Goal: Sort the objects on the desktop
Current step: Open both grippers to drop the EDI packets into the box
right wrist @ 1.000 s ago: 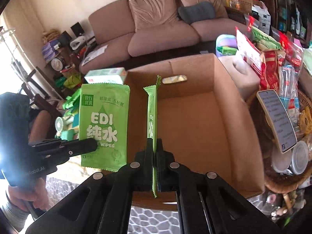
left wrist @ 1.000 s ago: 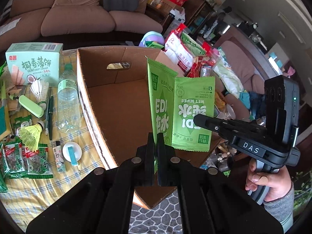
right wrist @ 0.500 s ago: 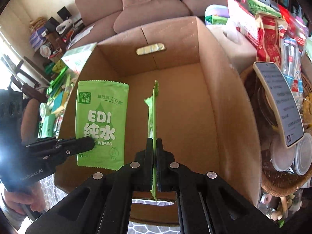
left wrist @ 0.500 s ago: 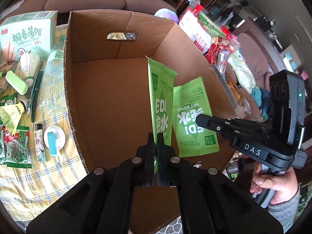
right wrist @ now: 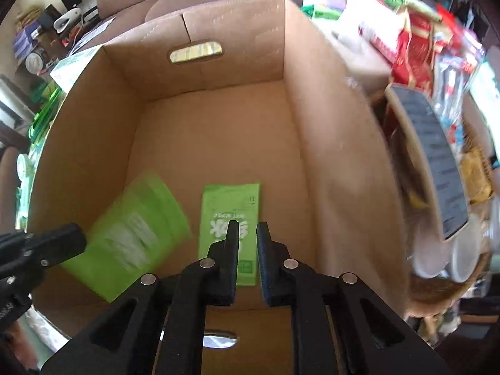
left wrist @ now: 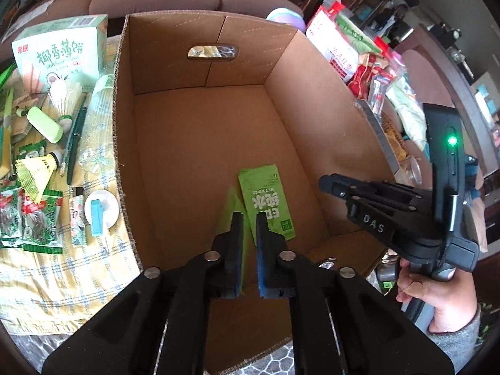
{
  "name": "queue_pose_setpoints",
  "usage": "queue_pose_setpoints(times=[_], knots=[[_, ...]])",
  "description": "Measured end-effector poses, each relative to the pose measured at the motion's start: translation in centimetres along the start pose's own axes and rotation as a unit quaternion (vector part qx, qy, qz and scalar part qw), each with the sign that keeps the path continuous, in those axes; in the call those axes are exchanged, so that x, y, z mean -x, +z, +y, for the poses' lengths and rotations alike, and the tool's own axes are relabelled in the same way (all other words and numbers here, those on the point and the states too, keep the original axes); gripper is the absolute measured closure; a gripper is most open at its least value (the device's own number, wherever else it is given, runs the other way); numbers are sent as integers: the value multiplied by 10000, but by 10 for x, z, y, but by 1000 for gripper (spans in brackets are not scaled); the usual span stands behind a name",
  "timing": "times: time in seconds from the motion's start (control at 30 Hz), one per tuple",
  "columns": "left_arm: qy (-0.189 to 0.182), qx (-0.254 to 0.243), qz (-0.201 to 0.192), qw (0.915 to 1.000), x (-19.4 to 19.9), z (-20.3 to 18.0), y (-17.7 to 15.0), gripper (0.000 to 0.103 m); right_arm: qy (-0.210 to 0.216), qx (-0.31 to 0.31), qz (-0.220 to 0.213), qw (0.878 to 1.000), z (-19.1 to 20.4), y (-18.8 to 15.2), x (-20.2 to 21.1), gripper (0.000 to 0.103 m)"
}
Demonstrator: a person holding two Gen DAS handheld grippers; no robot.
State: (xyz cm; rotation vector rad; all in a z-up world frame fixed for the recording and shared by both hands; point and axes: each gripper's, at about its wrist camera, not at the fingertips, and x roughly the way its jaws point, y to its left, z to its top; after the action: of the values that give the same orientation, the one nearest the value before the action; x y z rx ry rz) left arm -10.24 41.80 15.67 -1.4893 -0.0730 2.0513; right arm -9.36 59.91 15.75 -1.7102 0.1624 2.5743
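Observation:
A large open cardboard box (left wrist: pixel 200 72) fills both views; it also shows in the right wrist view (right wrist: pixel 237 31). Two green wet-wipe packets are inside it. One packet (right wrist: pixel 231 215) lies flat on the box floor below my right gripper (right wrist: pixel 248 228), which is open and empty. The other packet (right wrist: pixel 134 234) is blurred, in the air or just landing, beside my left gripper. In the left wrist view my left gripper (left wrist: pixel 249 218) is open and empty above the flat packet (left wrist: pixel 265 203) and the blurred packet (left wrist: pixel 231 206). The right gripper (left wrist: pixel 331 184) hovers at the box's right wall.
Left of the box, on a yellow checked cloth (left wrist: pixel 62 275), lie a green biscuit box (left wrist: pixel 59 53), shuttlecocks (left wrist: pixel 64 100), a plastic bottle (left wrist: pixel 100 115), a pen and snack packets. Snack bags (right wrist: pixel 415 43) and a basket (right wrist: pixel 443 281) crowd the right side. A sofa stands behind.
Both grippers have opened and let go of their wet-wipe packets. The packets have dropped into the box; one lies flat, the other still shows motion blur.

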Motion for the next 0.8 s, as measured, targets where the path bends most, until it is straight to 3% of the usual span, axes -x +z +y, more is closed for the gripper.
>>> queue_pose_setpoints(times=[0.3, 0.43, 0.5, 0.63, 0.73, 0.8], knots=[[113, -17, -290, 9995, 31, 4, 5, 82, 131, -64, -299, 9994, 3, 0, 28, 90], [197, -50, -417, 9989, 43, 5, 3, 67, 104, -40, -306, 9995, 13, -1, 33, 83], [263, -91, -461, 9985, 48, 5, 2, 60, 107, -47, -321, 9994, 17, -2, 37, 77], [475, -319, -569, 9967, 57, 1, -4, 57, 61, -110, -361, 9993, 20, -6, 42, 63], [592, -451, -626, 9953, 62, 0, -11, 44, 44, -131, -403, 9991, 22, -9, 47, 49], [617, -472, -619, 9951, 64, 2, -15, 31, 50, -126, -423, 9990, 24, -13, 48, 30]])
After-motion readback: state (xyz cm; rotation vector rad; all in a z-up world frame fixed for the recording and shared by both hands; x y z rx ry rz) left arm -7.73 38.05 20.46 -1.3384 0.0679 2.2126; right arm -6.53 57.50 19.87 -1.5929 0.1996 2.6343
